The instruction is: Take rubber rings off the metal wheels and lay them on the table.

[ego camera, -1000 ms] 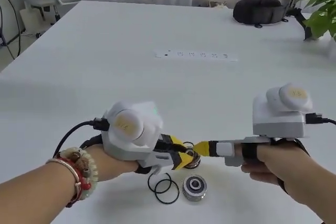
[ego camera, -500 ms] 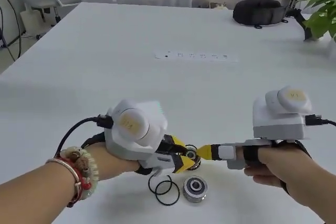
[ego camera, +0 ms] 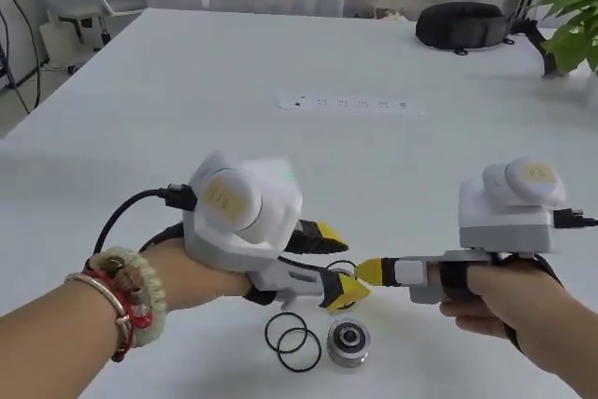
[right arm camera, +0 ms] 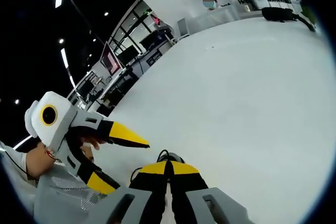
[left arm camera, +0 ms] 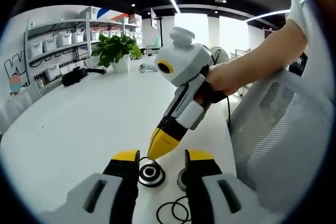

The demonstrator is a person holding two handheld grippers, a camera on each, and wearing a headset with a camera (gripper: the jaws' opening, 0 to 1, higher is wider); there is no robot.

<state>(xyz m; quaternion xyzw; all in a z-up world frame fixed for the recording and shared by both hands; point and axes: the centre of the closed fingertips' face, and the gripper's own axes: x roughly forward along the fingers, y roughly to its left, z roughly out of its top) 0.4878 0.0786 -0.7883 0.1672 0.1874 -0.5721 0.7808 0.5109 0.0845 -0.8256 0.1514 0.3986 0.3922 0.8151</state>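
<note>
On the white table [ego camera: 187, 119], two loose rubber rings [ego camera: 291, 338] are seen lying overlapped just beside a metal wheel [ego camera: 348, 341]. The left tool [ego camera: 339, 260] is held with its jaws spread wide. A second wheel [left arm camera: 151, 174] lies just beyond their tips and is largely hidden behind the lower jaw in the head view. The right tool [ego camera: 364, 272] is pressed together, its tip at that wheel's rim; whether a ring is pinched there cannot be made out.
</note>
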